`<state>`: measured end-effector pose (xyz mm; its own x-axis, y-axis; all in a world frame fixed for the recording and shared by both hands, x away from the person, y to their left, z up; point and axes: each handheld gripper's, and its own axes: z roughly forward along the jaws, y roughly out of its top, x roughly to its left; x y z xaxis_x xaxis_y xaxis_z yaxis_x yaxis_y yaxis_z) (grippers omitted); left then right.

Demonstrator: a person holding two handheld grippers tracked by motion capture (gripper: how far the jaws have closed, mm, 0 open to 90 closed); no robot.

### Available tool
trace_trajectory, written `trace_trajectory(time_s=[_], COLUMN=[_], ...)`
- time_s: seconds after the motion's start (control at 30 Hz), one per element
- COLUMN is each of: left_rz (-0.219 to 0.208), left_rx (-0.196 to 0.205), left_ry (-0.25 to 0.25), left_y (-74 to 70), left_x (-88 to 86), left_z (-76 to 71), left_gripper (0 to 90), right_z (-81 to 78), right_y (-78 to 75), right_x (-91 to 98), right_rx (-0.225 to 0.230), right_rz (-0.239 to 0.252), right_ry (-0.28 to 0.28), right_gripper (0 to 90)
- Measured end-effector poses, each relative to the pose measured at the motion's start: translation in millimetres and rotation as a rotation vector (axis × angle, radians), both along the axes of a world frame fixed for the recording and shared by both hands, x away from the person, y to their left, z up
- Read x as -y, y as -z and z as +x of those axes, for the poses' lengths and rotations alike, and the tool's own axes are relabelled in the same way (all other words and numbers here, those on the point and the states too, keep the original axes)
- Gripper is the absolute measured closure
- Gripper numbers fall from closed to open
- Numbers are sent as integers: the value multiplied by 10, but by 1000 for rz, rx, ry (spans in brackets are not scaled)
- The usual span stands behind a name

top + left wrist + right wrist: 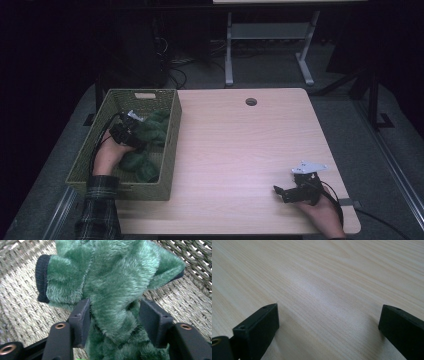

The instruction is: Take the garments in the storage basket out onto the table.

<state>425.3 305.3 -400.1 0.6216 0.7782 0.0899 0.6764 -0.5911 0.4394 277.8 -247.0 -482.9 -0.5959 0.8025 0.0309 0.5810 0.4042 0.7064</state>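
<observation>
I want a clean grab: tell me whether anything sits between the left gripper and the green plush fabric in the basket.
Nothing visible does. The left gripper already straddles the green plush fabric inside the woven basket, one pad against the fur.

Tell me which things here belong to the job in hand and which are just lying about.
In the job: left gripper, jaws around but not clearly pressing the green furry fabric; woven basket holding it.

Lying about: right gripper, open over bare table; table's cable hole; desk frame behind.
</observation>
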Motion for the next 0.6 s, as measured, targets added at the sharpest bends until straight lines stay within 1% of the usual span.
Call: trace_trajectory(time_s=[0.03,0.07,0.1,0.17,0.2,0.23,0.27,0.33,0.37,0.47,0.5,0.57,0.6], left_rz=[-8,-18,-27,-43,-43,-58,-58,-64,-67,-77,-92,-97,-120], left_rx=[-8,-24,-52,-72,-72,-88,-88,-99,-112,-122,-122,-122,-129], left_ry=[1,0,-1,-6,-6,-20,-20,-19,-6,-3,-7,-10,-20], left_y=[0,0,-9,-16,-16,-22,-22,-36,-52,-81,-123,-146,-194], left_x=[3,6,9,5,5,-1,-1,4,19,35,32,25,10], left_z=[-3,-6,-6,-5,-5,-5,-5,-8,-8,-14,-19,-23,-30], left_gripper=[525,647,709,796,821,834,842,848,854,856,858,858,858], right_z=[0,0,0,0,0,0,0,0,0,0,0,0,0], right_y=[0,0,0,0,0,0,0,0,0,0,0,0,0], right_x=[0,0,0,0,0,0,0,0,0,0,0,0,0], right_rx=[0,0,0,0,0,0,0,0,0,0,0,0,0], right_rz=[0,0,0,0,0,0,0,0,0,0,0,0,0], right_ry=[0,0,0,0,0,0,0,0,0,0,0,0,0], right_gripper=[25,26,26,26,26,26,26,26,26,26,26,26,26])
